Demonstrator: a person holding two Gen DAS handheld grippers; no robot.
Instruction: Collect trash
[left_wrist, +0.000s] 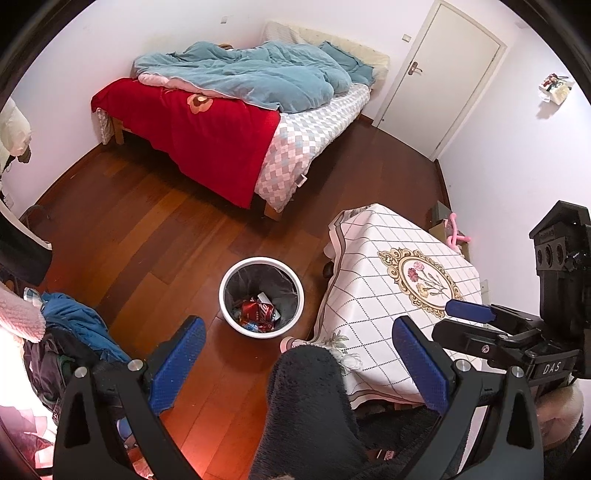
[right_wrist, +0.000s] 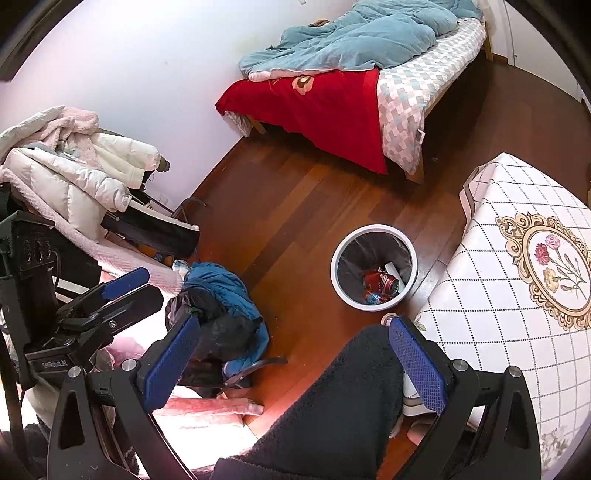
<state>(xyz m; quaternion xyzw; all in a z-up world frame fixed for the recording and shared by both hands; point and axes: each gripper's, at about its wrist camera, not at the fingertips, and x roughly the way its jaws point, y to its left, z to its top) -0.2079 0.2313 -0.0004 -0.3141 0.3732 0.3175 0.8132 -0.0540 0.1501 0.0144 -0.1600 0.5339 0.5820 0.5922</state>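
A white round trash bin (left_wrist: 229, 306) with a dark liner stands on the wooden floor, also in the right wrist view (right_wrist: 341, 280). Inside lie a crushed red can (left_wrist: 257, 309) (right_wrist: 380, 281), a second crushed can (right_wrist: 375, 297) and a white scrap (left_wrist: 263, 297). My left gripper (left_wrist: 297, 365) is open and empty, held high above the floor near the bin. My right gripper (right_wrist: 295, 365) is open and empty too; it shows at the right in the left wrist view (left_wrist: 448, 317).
A table with a white checked flower cloth (left_wrist: 388, 295) (right_wrist: 517, 266) stands right of the bin. A bed with red and blue covers (left_wrist: 221, 110) is beyond. A chair piled with clothes (right_wrist: 218, 295) is left. The person's dark-trousered leg (right_wrist: 332, 406) is below.
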